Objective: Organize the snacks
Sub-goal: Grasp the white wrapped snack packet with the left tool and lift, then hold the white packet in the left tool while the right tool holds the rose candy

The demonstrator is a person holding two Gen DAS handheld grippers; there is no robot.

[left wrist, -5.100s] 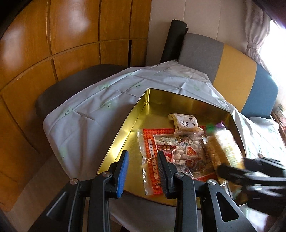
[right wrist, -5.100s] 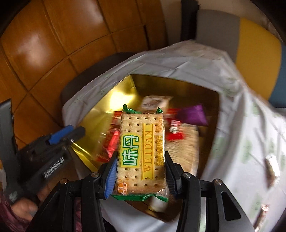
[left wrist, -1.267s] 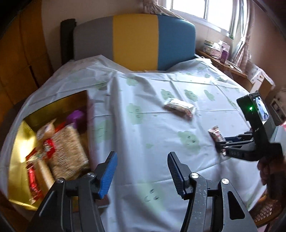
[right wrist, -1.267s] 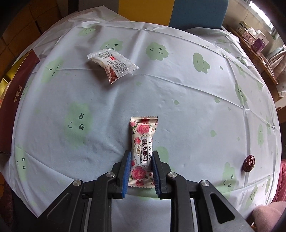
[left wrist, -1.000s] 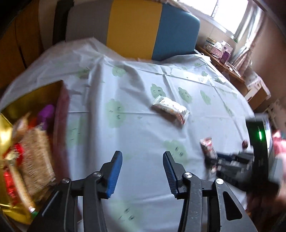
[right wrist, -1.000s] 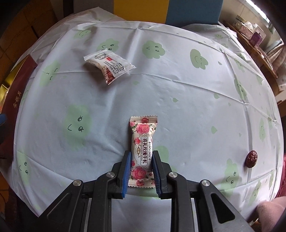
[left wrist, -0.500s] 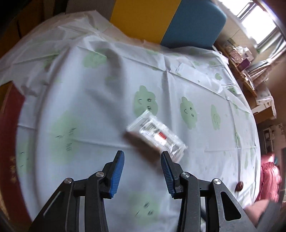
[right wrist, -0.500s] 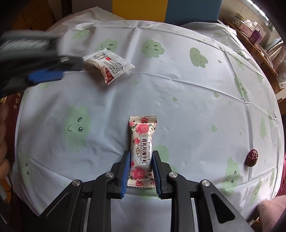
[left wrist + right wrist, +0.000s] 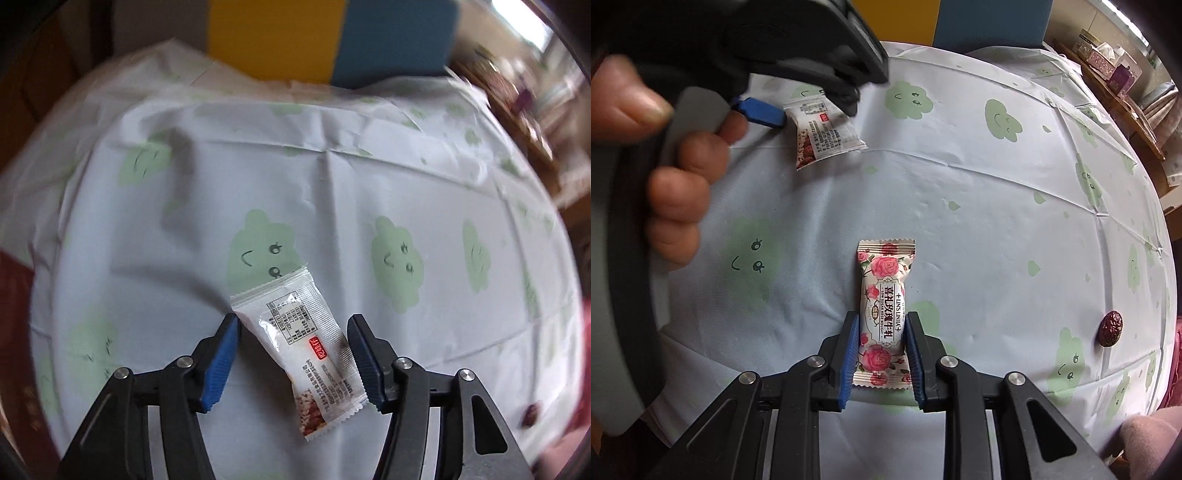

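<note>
Widening, our left claw (image 9: 293,354) straddles a glossy white snack packet (image 9: 303,350) lying slantwise on the cloth-covered surface (image 9: 369,177), its blue ribbed pads not pressing it. Our right claw (image 9: 880,354) stands narrow, clamped on a rose-printed nougat wrapper (image 9: 884,314); a wrinkled red date (image 9: 1111,328) lies well apart.

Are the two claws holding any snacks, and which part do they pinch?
The right claw pinches the rose candy across its lower half. The left claw is opening around the white packet, gripping nothing.
</note>
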